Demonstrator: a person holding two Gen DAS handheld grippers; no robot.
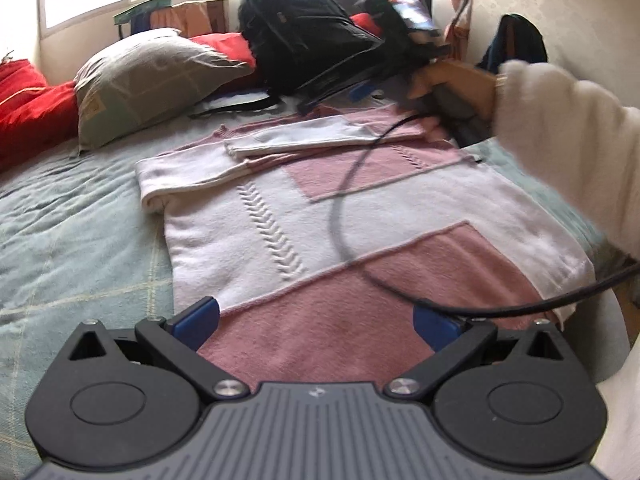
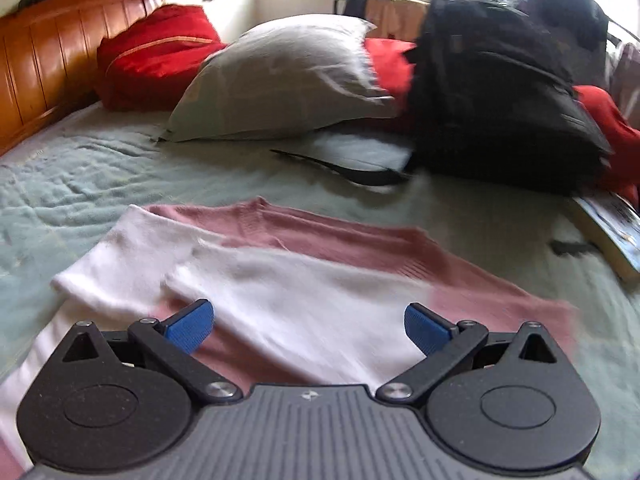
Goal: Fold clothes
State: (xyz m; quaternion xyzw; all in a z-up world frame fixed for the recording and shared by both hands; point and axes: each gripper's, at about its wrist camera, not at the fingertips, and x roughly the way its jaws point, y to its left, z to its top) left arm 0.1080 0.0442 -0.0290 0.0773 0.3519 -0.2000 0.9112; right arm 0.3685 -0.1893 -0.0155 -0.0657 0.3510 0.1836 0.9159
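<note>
A pink and white knitted sweater [image 1: 320,208] lies flat on the bed, with both sleeves folded across its upper part; a white sleeve [image 1: 304,138] lies on top. My left gripper [image 1: 316,324] is open just above the pink hem, with nothing between its fingers. A hand in a white sleeve [image 1: 560,140] holds my right gripper [image 1: 368,92] at the sweater's far shoulder edge. In the right wrist view the right gripper [image 2: 309,327] is open and empty, low over the folded white sleeve [image 2: 280,288] and the pink shoulder of the sweater [image 2: 340,236].
A black cable [image 1: 340,216] trails across the sweater. Beyond it are a grey pillow [image 2: 288,80], red pillows [image 2: 156,52], a black backpack [image 2: 500,92] with a loose strap [image 2: 352,174], and a book [image 2: 612,228]. A wooden headboard [image 2: 48,60] runs along the left. The green bedspread [image 1: 80,220] surrounds the sweater.
</note>
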